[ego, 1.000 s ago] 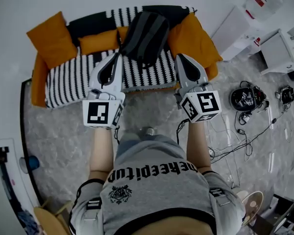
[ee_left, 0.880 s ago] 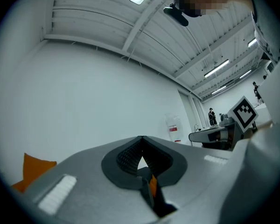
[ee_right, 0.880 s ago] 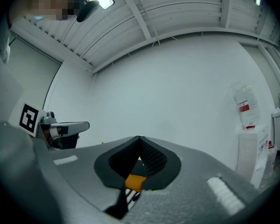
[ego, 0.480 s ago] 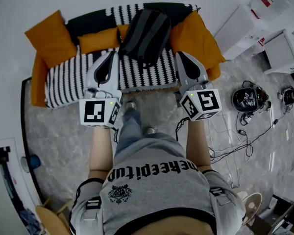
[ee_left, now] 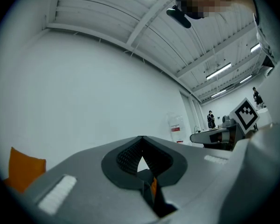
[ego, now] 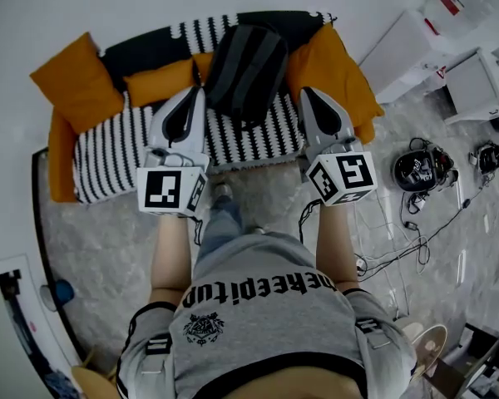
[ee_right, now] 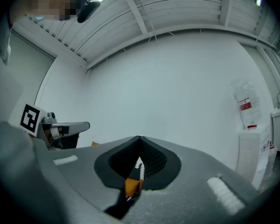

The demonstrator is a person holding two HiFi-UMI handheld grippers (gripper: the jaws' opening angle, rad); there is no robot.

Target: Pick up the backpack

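I have two grippers out front, one per hand. The left gripper (ego: 197, 91) has its jaws pressed together at the tips, nothing between them. The right gripper (ego: 304, 94) is likewise closed and empty. Both point forward, roughly parallel, on two bare forearms (ego: 171, 252), with one marker cube (ego: 171, 191) at the back of each. Their own views look only at white wall and ceiling.

Between the two tips lies the single dark grey striped fabric backpack (ego: 248, 69), leaning on the backrest of the one black-and-white striped sofa (ego: 116, 144). I cannot tell whether either tip touches it. Three orange cushions (ego: 66, 81) sit along the sofa, one just right of the backpack.
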